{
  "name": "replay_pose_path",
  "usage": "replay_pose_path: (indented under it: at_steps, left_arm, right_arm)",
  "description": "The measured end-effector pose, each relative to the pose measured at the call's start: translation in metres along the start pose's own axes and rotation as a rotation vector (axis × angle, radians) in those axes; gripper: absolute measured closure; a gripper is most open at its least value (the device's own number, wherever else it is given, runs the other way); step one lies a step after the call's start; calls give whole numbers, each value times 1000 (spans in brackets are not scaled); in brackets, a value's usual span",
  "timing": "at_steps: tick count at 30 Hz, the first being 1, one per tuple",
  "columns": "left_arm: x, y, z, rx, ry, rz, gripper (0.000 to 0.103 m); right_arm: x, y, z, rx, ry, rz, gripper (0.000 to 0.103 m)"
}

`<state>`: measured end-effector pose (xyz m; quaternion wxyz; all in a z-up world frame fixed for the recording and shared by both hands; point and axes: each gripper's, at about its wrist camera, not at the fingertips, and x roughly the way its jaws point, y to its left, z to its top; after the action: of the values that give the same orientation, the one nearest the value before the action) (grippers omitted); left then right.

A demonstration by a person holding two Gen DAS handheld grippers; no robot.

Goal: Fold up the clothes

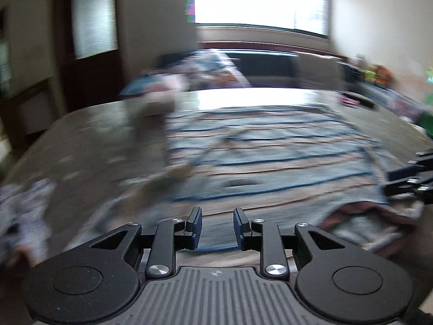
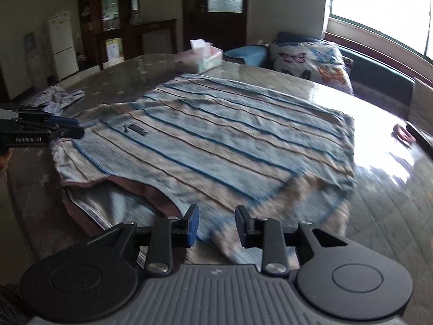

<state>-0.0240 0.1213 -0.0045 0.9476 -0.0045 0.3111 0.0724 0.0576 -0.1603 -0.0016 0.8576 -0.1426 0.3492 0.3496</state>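
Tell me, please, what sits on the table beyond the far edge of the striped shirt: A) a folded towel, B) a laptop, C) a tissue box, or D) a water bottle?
C: a tissue box with a tissue sticking up stands on the table just past the striped shirt.

Black two-finger left gripper angled downward, blue-padded jaws parted, nothing between. Black two-finger right gripper likewise tilted down, jaws apart, empty.
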Motion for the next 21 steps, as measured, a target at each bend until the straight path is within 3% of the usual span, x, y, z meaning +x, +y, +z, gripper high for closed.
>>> replay_pose_path:
  at_steps: [3, 7, 10, 15, 21]
  left_arm:
    - [-5, 33, -7, -99, 8, 108, 75]
    - [-11, 68, -16, -229, 30, 184, 73]
    - [-13, 87, -20, -317, 42, 187, 72]
    - [-15, 109, -25, -435, 61, 129, 72]
    - [-14, 117, -29, -499, 62, 105, 72]
  right_arm:
    - [8, 13, 11, -42, -2, 30, 72]
    - [21, 37, 27, -110, -4, 87, 71]
    - [31, 57, 39, -159, -2, 135, 68]
    - [51, 100, 60, -250, -7, 226, 67]
    - [82, 153, 75, -348, 6, 302, 68]
